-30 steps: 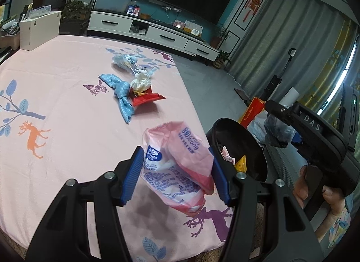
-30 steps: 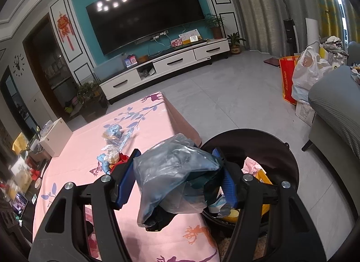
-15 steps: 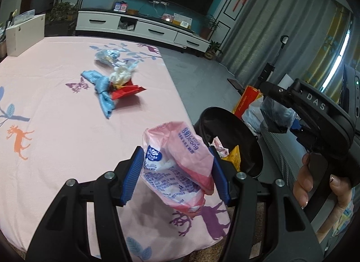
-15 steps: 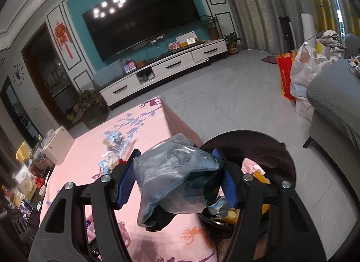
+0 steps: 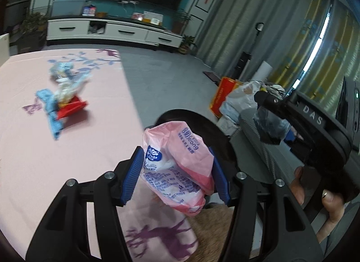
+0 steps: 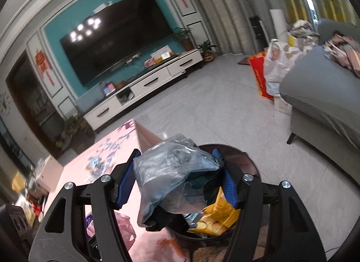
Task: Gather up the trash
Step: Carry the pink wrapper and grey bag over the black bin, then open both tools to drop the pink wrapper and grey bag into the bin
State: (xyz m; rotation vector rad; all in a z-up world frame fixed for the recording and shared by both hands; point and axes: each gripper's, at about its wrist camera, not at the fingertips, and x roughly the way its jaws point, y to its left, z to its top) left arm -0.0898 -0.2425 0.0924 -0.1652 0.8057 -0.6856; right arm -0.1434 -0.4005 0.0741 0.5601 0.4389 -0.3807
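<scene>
Left gripper [image 5: 175, 174] clamps a pink wrapper [image 5: 180, 167]; right gripper [image 6: 175, 178] clamps a grey bag [image 6: 168, 172]

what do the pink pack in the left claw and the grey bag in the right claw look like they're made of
Pink pack: thin printed plastic film, slightly glossy; it creases and dents between the pads, so probably a soft tissue wrapper. Grey bag: thin translucent plastic, glossy and crinkled; dark contents show faintly through it.
</scene>
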